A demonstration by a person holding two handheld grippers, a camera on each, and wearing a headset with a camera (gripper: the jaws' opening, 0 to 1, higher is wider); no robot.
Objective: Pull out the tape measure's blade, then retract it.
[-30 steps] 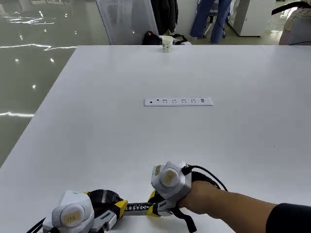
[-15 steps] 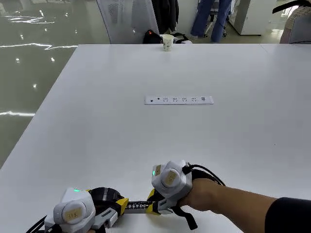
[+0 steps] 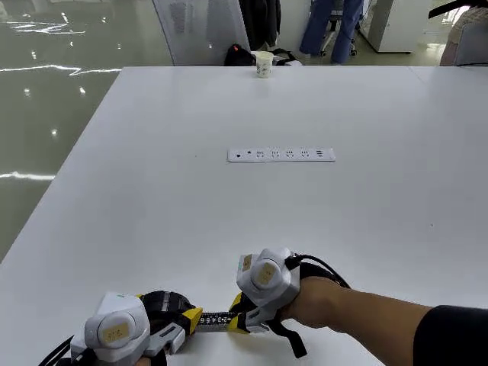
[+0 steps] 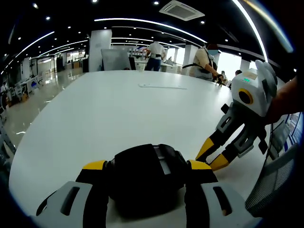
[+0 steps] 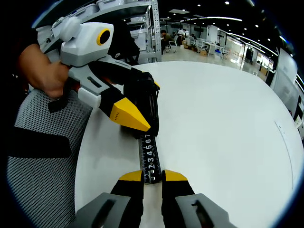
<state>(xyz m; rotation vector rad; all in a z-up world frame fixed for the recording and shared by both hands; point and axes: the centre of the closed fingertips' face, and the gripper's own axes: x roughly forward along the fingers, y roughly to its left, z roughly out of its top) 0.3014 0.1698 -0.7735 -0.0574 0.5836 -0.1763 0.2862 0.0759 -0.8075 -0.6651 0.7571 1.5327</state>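
Down at the near left of the table (image 3: 152, 191), the left gripper (image 3: 185, 322) is clamped on the black tape measure (image 3: 162, 307). The left gripper view shows it wedged between both yellow-tipped jaws, a hold that the head view half hides behind the gripper's body. Just to the right, a short run of blade (image 5: 148, 156) spans the gap between the two grippers. The head view shows it as a thin strip, while the right gripper view makes its printed numbers readable. The right gripper (image 5: 152, 176) has its jaws pinched together on the blade's end, near the tape measure. Farther off, a power strip (image 3: 280, 155) lies mid-table, and a cup (image 3: 263, 66) stands at the far edge.
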